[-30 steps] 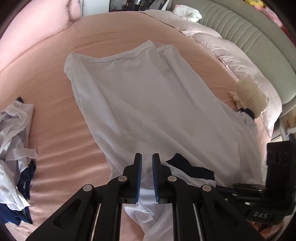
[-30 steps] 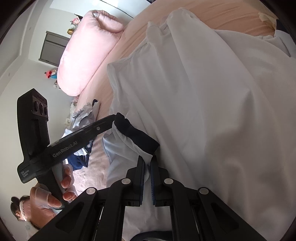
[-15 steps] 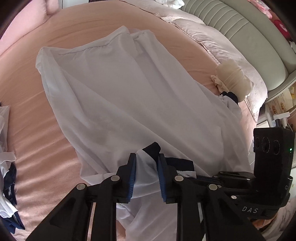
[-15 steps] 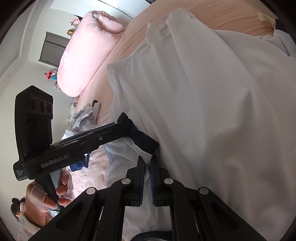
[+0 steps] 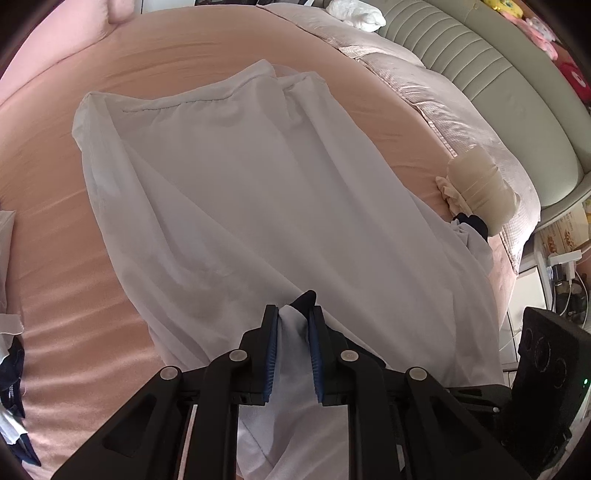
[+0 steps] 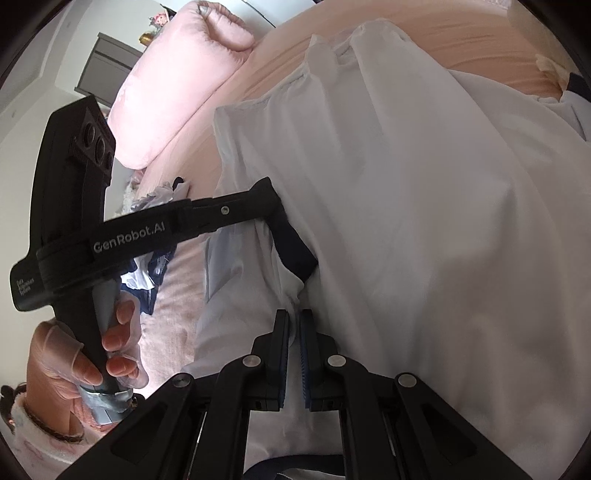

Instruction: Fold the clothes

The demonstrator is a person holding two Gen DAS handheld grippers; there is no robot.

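- A bed sheet [image 5: 184, 62], peach-pink, covers the whole bed surface, with soft ripples along its left side.
- A pink pillow [image 6: 177, 85], plump, lies at the far left corner of the bed.
- A quilted pale-pink blanket [image 5: 436, 88] runs along the bed's right edge.
- A padded grey-green headboard [image 5: 491, 70], ribbed with vertical channels, curves beyond that blanket.
- A cream-coloured rolled bundle [image 5: 480, 188] sits near the right edge, against the blanket.
- A small white crumpled item [image 5: 356, 14] rests at the far right corner, by the headboard.
- A grey cabinet [image 6: 107, 62] stands against the wall past the pillow.
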